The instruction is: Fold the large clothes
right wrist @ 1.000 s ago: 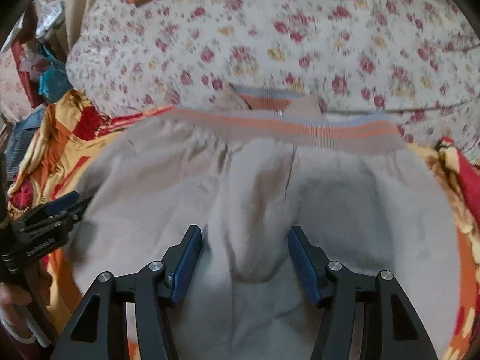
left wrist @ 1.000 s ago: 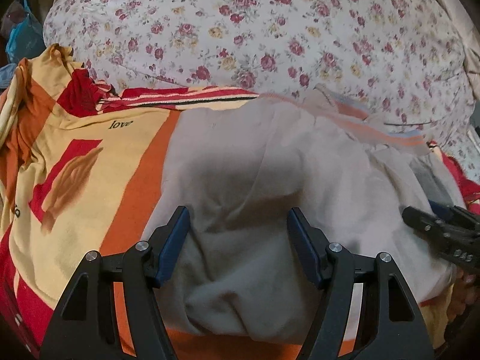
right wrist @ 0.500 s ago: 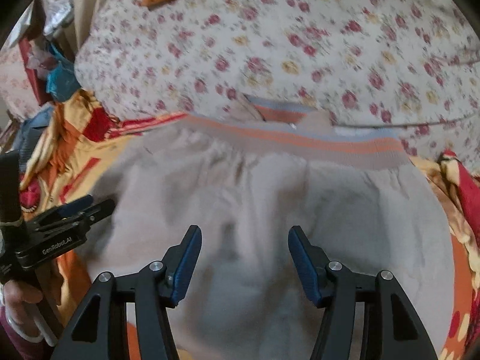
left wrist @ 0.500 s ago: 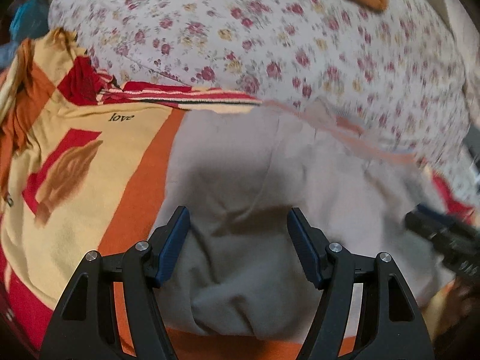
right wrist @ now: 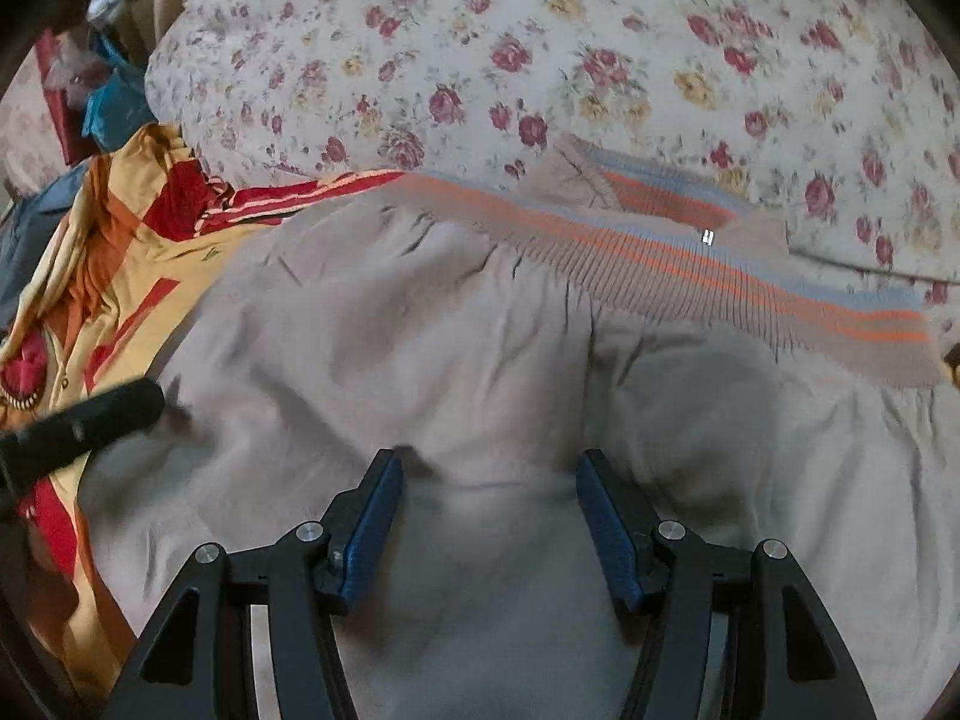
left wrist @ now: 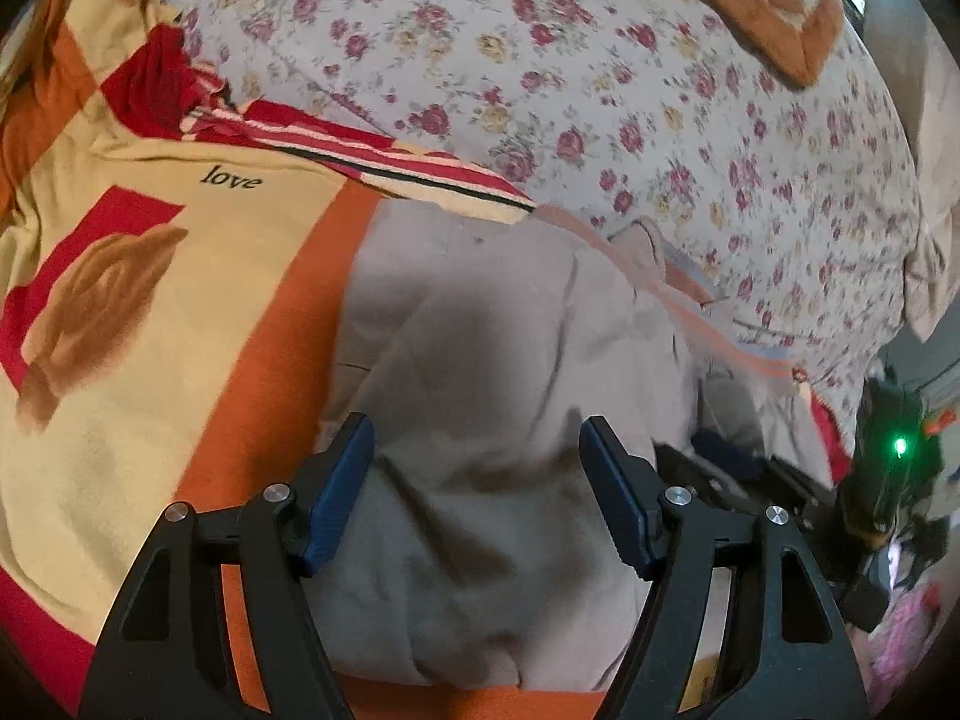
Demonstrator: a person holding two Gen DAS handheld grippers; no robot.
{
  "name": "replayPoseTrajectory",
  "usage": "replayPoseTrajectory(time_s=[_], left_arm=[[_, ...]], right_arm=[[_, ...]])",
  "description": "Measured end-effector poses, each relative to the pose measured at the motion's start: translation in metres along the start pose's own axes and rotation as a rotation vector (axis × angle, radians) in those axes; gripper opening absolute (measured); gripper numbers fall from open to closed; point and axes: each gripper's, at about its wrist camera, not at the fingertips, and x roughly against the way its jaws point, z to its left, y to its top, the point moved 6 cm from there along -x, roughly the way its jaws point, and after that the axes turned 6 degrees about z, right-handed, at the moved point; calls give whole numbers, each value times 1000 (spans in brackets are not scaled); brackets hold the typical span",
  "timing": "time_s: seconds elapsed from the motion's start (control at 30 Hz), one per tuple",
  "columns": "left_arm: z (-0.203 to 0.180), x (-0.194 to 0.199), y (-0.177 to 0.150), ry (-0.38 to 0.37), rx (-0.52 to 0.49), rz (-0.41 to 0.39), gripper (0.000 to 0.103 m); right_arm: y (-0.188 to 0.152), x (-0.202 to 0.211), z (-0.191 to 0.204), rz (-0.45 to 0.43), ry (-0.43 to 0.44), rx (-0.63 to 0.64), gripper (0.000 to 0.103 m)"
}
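A large beige garment [left wrist: 492,372] lies spread on the bed, its ribbed hem [right wrist: 690,264] striped orange and blue along the far edge. It fills the right wrist view [right wrist: 468,360]. My left gripper [left wrist: 477,438] is open, low over the garment's left part. My right gripper [right wrist: 489,468] is open, low over its middle. The right gripper's dark body shows at the right edge of the left wrist view [left wrist: 738,468]. The left gripper's finger shows at the left of the right wrist view [right wrist: 90,420].
An orange, yellow and red blanket [left wrist: 132,276] with the word "love" lies under and left of the garment. A floral quilt [right wrist: 540,48] is bunched behind it. Blue and red items [right wrist: 114,102] sit at the far left.
Both grippers have moved forward and lower over the garment, staying open. The views tilted, and the right gripper now sits closer beside the left one.
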Motion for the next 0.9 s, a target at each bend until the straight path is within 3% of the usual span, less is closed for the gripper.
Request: replayPoseTrajectory(time_s=[0.03, 0.1, 0.13, 0.33, 0.43, 0.57, 0.7, 0.9], left_arm=[[3, 3, 2, -1, 10, -5, 71], [15, 8, 8, 8, 50, -27, 85], [22, 8, 11, 2, 79, -34, 86], [44, -17, 12, -56, 192, 63, 87], [39, -19, 15, -57, 177, 47, 87], [24, -34, 14, -161, 160, 85, 88], [11, -42, 16, -162, 111, 79, 99], [-9, -47, 10, -123, 8, 96, 99]], right_arm=[[-1, 2, 0, 2, 14, -5, 60], [-5, 11, -3, 5, 74, -28, 63], [-7, 15, -5, 4, 89, -33, 64], [-26, 42, -21, -14, 159, -80, 67], [-35, 55, -31, -29, 185, -108, 67], [-45, 68, -38, -40, 180, -114, 68], [-52, 73, -43, -42, 181, -127, 69], [-56, 65, -54, -21, 184, -166, 69]])
